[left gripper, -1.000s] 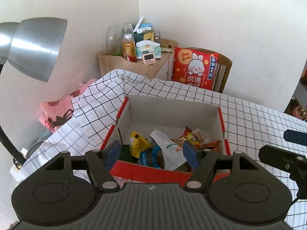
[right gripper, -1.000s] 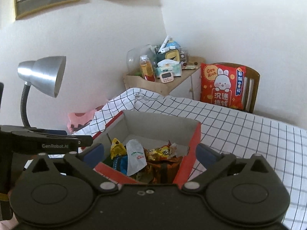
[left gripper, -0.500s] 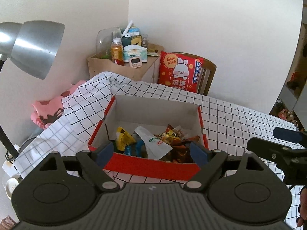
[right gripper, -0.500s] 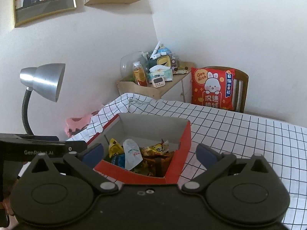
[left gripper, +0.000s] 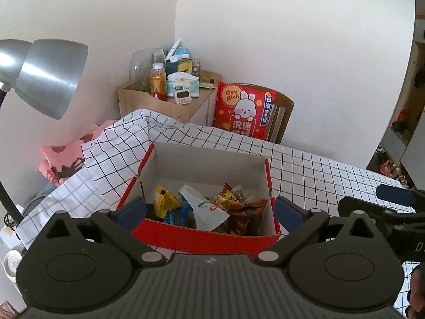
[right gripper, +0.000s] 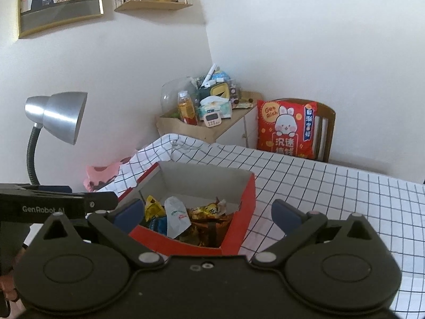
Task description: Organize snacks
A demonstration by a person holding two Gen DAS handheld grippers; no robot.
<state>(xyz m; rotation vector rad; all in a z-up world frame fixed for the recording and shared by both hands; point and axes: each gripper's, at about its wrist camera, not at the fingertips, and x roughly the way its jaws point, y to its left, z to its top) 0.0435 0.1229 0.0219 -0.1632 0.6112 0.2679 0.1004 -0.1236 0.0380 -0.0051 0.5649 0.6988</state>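
Observation:
A red cardboard box (left gripper: 202,236) with a white inside stands on the checked tablecloth (left gripper: 318,175). In it lie several snack packets, among them a white one (left gripper: 207,210) and a yellow one (left gripper: 163,199). My left gripper (left gripper: 211,210) hovers just short of the box's near wall. Its jaws are opening, with the blue pads (left gripper: 132,210) framing the box and pressing on nothing. To the right, my right gripper (right gripper: 207,211) is open wide and empty, with the same box (right gripper: 239,223) and its white packet (right gripper: 176,215) in front of it.
A silver desk lamp (left gripper: 47,74) leans in at the left. Behind the table stands a wooden cabinet (left gripper: 148,101) with a bottle, tissues and a timer. A red rabbit cushion (left gripper: 244,111) sits on a chair, and pink cloth (left gripper: 61,159) lies at the table's left edge.
My left jaws have spread from over the box's front wall to full width. Both grippers have drawn back and risen a little, so the box looks farther off. The snacks have stayed put.

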